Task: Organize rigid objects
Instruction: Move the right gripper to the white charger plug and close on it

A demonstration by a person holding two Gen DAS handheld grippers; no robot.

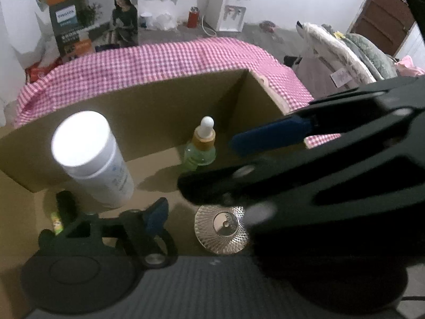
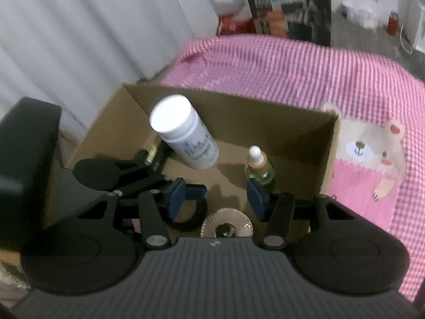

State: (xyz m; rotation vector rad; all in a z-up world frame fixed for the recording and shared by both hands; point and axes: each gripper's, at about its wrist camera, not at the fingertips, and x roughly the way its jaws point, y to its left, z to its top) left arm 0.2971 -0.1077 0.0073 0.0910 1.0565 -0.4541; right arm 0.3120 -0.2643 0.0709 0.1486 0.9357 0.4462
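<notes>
An open cardboard box holds an upright white bottle, a green dropper bottle, a ribbed round glass piece, a small dark bottle with a green label and a black ring. My left gripper reaches into the box. Its left pad touches nothing, and its other finger is hidden behind the right gripper's blue pad. My right gripper hovers open above the glass piece, between the white bottle and the dropper bottle.
The box stands on a pink checked cloth with a bear picture beside its right wall. Behind are a printed carton, a water dispenser, a white curtain and draped laundry.
</notes>
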